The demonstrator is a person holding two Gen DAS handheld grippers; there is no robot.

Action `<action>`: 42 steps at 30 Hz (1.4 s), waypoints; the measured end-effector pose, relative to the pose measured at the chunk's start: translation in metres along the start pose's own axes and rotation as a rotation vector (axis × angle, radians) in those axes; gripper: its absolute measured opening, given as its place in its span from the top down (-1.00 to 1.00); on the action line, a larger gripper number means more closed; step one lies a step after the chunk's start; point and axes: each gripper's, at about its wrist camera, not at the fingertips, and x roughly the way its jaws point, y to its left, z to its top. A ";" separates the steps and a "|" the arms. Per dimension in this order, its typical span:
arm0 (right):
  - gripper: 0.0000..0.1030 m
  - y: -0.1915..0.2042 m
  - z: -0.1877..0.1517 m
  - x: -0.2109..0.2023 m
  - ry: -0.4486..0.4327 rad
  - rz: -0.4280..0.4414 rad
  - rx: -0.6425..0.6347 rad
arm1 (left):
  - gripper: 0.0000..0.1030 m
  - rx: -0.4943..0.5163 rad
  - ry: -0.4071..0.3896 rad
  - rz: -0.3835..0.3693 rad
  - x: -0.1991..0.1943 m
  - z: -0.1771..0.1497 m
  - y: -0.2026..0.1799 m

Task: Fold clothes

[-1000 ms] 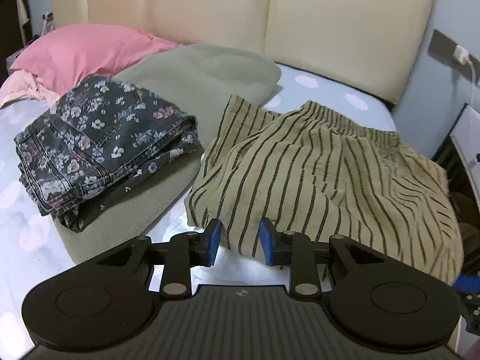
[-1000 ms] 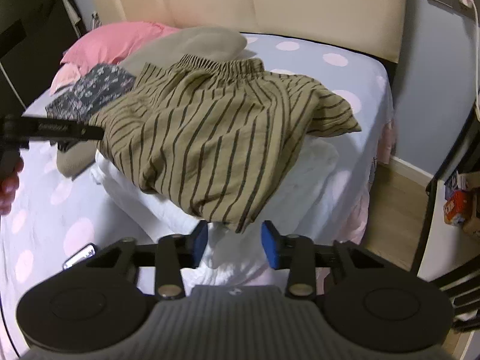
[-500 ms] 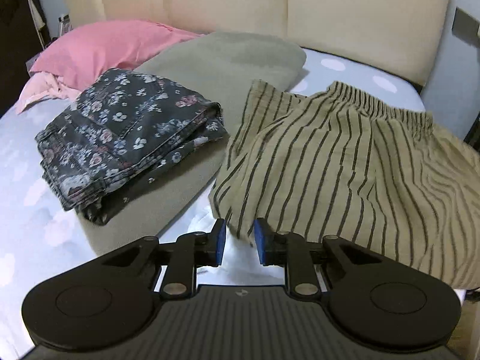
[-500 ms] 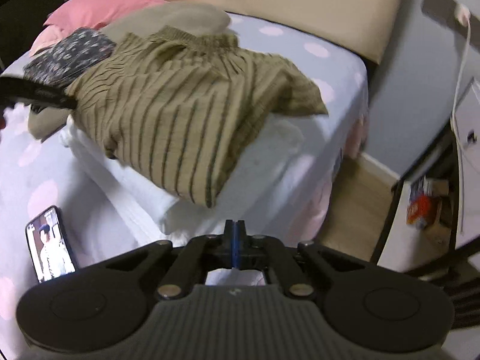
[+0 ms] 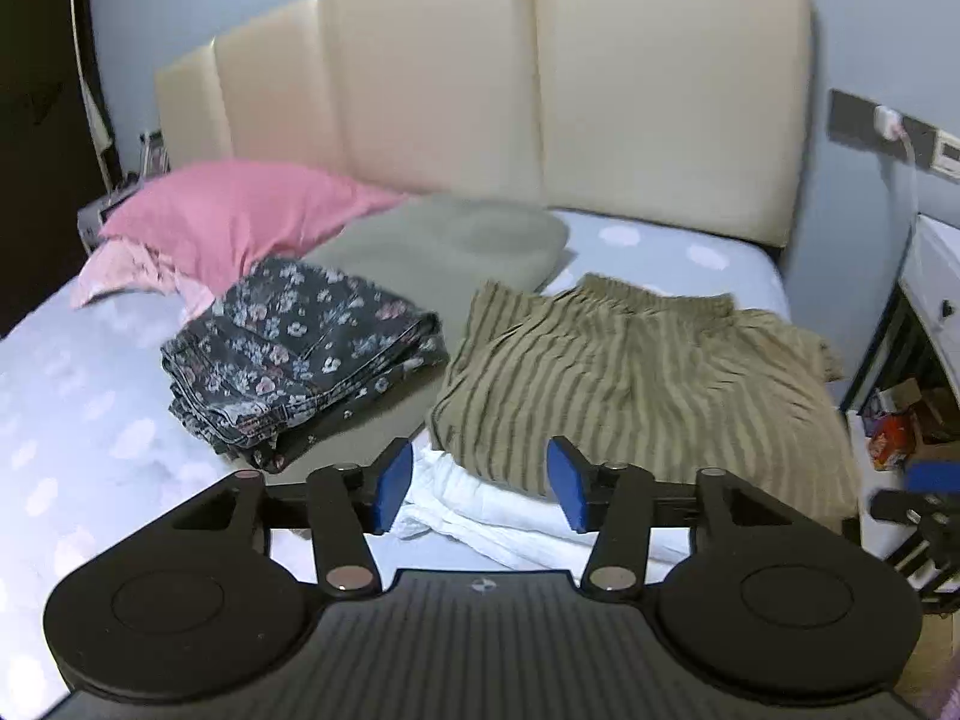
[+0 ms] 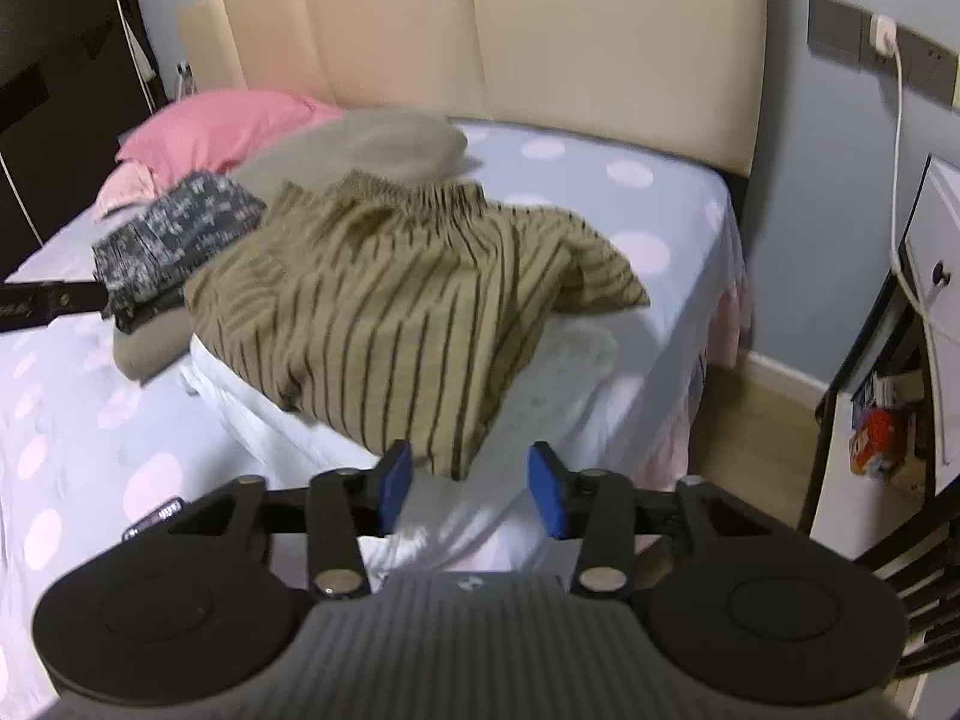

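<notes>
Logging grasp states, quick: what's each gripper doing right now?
Left gripper: open, holding nothing.
Right gripper: open, holding nothing, near the striped garment.

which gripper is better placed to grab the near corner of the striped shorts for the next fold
Probably right. The right gripper is open, and the striped shorts' hanging near corner sits just ahead of its gap. The left gripper, also open, faces the white cloth under them, with the shorts' hem farther off.

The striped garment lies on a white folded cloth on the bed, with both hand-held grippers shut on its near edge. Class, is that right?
Not quite. The striped garment does lie on the white folded cloth, but both views show the left hand-held gripper and right hand-held gripper open, holding nothing.
</notes>
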 end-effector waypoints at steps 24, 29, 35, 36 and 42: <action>-0.57 0.010 -0.025 -0.041 -0.188 -0.022 0.029 | -0.38 -0.040 -0.011 0.051 -0.051 -0.057 -0.058; -0.59 0.018 -0.028 -0.038 -0.179 -0.022 -0.018 | -0.38 -0.066 0.012 0.034 -0.046 -0.063 -0.061; -0.62 0.022 -0.031 -0.037 -0.181 -0.020 -0.054 | -0.38 -0.058 0.021 0.032 -0.043 -0.066 -0.065; -0.62 0.022 -0.031 -0.037 -0.180 -0.017 -0.055 | -0.38 -0.058 0.024 0.034 -0.042 -0.066 -0.065; -0.63 0.022 -0.031 -0.036 -0.175 -0.019 -0.052 | -0.38 -0.050 0.035 0.034 -0.040 -0.067 -0.068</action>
